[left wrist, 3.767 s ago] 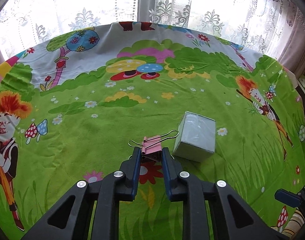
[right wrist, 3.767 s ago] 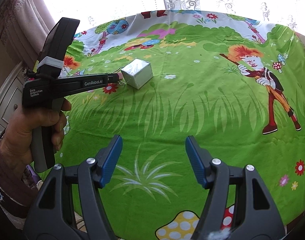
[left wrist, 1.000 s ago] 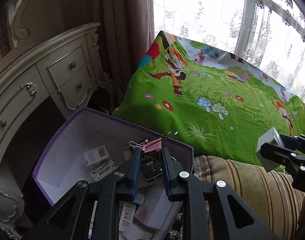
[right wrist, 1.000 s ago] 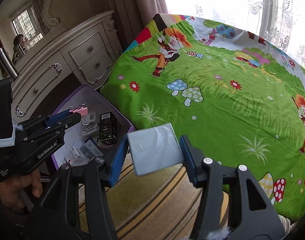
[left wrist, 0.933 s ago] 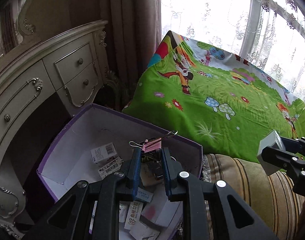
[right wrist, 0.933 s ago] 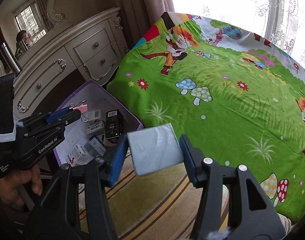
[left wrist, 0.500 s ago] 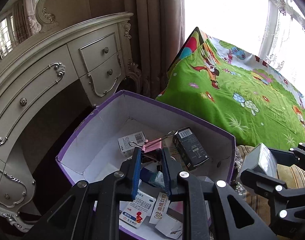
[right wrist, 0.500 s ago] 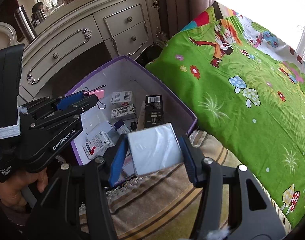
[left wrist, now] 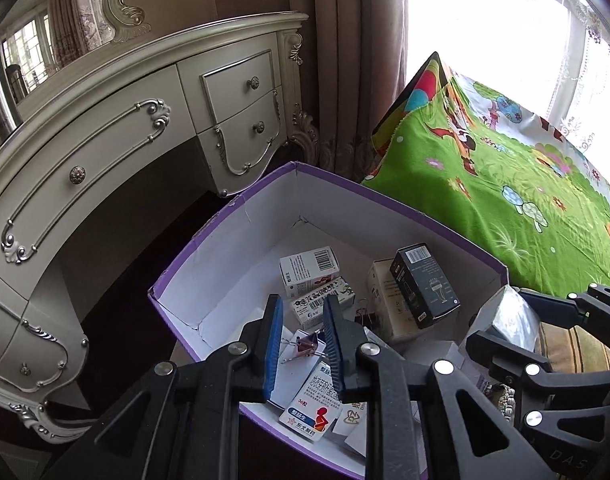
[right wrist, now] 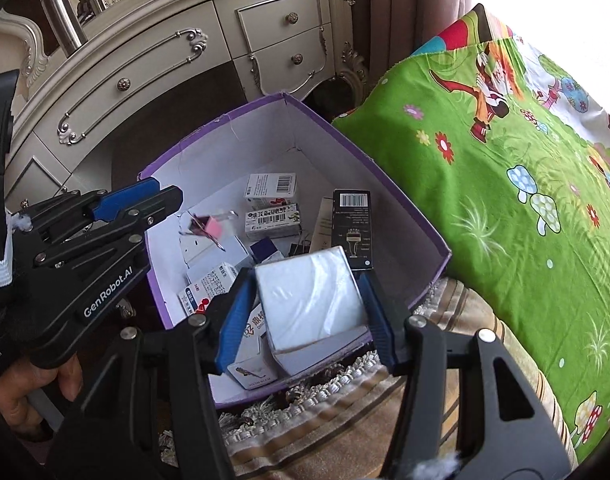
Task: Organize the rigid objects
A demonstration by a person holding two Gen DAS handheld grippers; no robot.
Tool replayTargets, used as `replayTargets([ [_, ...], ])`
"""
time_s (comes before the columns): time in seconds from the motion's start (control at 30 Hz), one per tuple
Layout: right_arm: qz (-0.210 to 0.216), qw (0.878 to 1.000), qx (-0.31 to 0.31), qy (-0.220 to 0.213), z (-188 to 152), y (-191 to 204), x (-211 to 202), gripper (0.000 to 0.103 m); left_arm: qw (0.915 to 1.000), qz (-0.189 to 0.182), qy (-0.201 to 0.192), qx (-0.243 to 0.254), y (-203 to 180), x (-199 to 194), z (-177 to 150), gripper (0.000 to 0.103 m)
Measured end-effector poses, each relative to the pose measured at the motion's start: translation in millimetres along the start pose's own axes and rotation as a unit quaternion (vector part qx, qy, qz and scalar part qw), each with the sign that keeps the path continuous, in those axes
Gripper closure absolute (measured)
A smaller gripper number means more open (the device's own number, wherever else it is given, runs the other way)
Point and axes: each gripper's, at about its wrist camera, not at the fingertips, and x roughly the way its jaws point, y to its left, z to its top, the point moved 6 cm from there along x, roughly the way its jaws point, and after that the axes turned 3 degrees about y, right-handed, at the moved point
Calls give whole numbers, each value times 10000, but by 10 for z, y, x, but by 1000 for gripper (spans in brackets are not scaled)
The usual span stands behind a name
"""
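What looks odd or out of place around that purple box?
The pink binder clip stands out. It is blurred and tilted, apparently in mid-air over the purple box, just beyond the tip of the left gripper. The gripper's jaws are opening with nothing between them, so the clip seems to be dropping in.

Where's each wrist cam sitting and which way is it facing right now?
Left wrist: on the left gripper, facing down into the purple box; own jaws opening, pink binder clip loose beyond them.
Right wrist: on the right gripper, facing down at the same box; own jaws opening with the silver box between them; left gripper and hand alongside.
Shared: purple box, cartons, green bedspread, dresser.
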Motion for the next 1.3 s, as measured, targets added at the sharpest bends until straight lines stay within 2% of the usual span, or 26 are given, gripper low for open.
replayTargets([
  [0.07, -16, 10000, 19, -13, -13, -6, -3, 36, 10000, 45, 32, -31, 18, -13, -11, 75],
  [0.17, -61, 9999, 58, -113, -28, -32, -62, 30, 9999, 129, 14, -33, 25, -78, -44, 62],
  [0.37, -151, 9993, 170, -299, -205, -146, -290, 27, 9987, 473, -144, 78, -61, -367, -136, 35],
  [0.5, -236, 9980, 348, -467, -390, -290, -488, 26, 9989, 443, -119, 86, -189, -569, -245, 18],
  [0.67, -295, 9951, 580, -750, -597, -413, -691, 25, 9986, 498, 115, 146, -376, -730, -446, 14],
  [0.8, -265, 9922, 750, -960, -717, -493, -781, 24, 9991, 335, 216, 142, -512, -849, -588, 13],
  [1.0, -310, 9912, 909, -914, -746, -606, -741, 24, 9986, 479, 122, 172, -583, -897, -589, 11],
  [1.3, -229, 9914, 985, -828, -757, -642, -684, 24, 9982, 519, 222, 220, -607, -821, -607, 11],
])
